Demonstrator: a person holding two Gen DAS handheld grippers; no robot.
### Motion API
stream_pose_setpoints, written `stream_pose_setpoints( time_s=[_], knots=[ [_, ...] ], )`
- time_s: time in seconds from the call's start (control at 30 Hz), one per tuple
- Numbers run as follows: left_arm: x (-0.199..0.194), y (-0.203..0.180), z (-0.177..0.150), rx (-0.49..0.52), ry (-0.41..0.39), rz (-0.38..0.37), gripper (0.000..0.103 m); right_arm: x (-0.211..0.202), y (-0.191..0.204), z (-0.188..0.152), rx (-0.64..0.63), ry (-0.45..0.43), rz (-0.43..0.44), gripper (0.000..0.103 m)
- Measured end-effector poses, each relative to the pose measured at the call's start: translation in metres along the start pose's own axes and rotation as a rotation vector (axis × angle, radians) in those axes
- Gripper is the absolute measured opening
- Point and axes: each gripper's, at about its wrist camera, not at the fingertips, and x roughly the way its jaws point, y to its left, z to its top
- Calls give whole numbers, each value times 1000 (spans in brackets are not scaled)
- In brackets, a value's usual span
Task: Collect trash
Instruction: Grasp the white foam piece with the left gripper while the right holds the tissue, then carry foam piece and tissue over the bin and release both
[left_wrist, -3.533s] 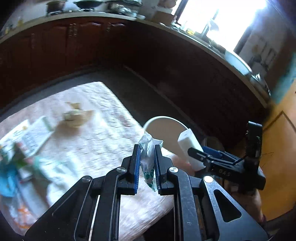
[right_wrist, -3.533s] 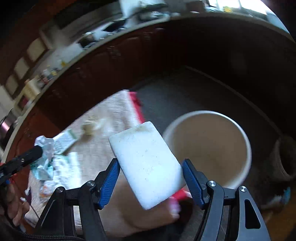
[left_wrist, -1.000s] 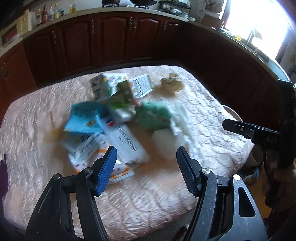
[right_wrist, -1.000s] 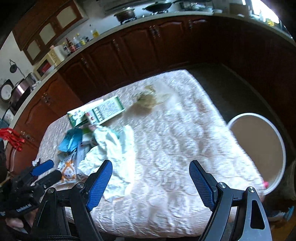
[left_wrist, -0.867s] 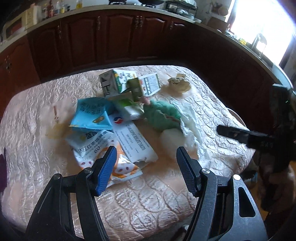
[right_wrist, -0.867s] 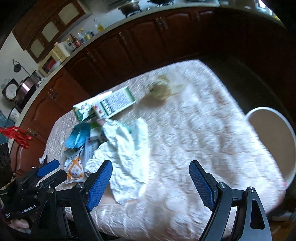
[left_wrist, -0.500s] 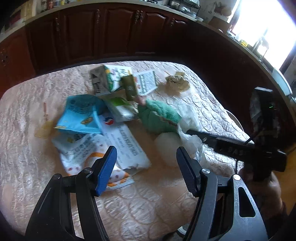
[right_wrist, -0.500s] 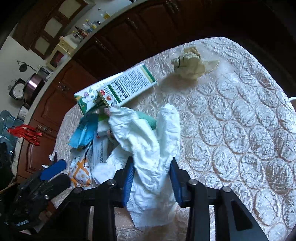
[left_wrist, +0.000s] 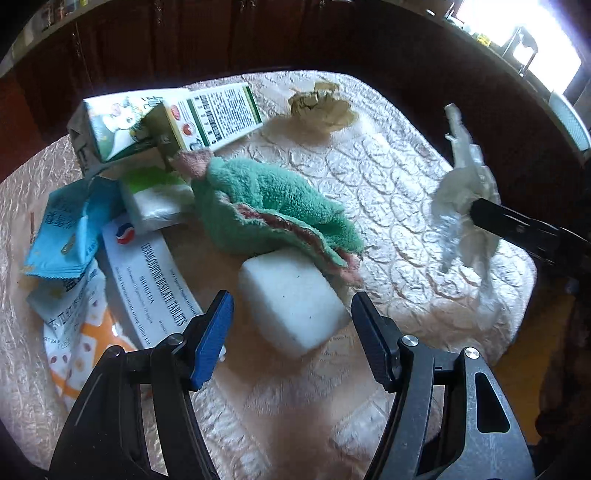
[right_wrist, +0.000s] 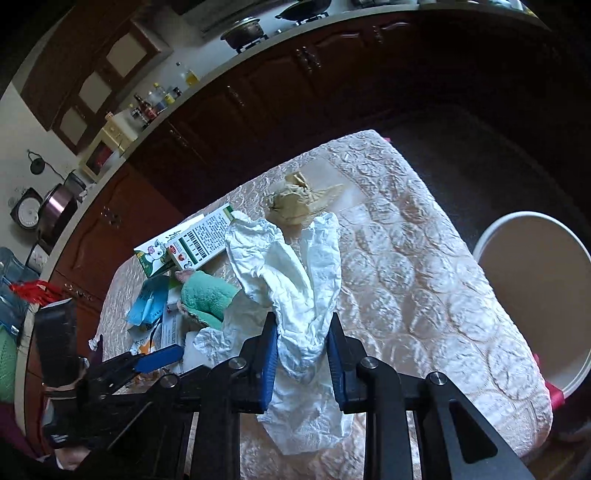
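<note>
my right gripper (right_wrist: 301, 354) clamps crumpled white paper (right_wrist: 295, 280) above the table (right_wrist: 424, 295), near its edge; beyond it, a white bin (right_wrist: 495, 236) stands. my left gripper (left_wrist: 291, 325), spread apart, brackets a white sponge (left_wrist: 291, 295).

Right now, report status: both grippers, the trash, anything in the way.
Right gripper shut on crumpled white paper, lifted. Left gripper open, straddling white foam block. Green towel overlaps the block's far edge. Bin beside table.

You are in a home kitchen: dark wooden cabinets (right_wrist: 280, 92) curve across the upper frame, a stove with pots (right_wrist: 245, 35) top centre, condiment bottles (right_wrist: 159, 98) upper left.
</note>
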Motion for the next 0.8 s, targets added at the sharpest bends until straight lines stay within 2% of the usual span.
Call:
stream_pose_setpoints(
  time_s=[0.03, 0.13, 0.33, 0.47, 0.8],
  knots=[
    [2, 1, -1, -5, 11, -8, 39, -1, -2, -1, 1, 0, 4, 23],
    [-4, 6, -5, -20, 7, -38, 34, -2, -2, -4, 2, -1, 12, 23],
    [-47, 9, -10, -11, -70, -87, 32, -16, 3, -7, -11, -28, 31, 23],
    [-69, 1, -5, 12, -120, -94, 33, -28, 6, -7, -10, -52, 30, 23],
    [-83, -43, 13, 78, -171, -128, 33, -63, -3, -6, -8, -115, -33, 23]
  ],
)
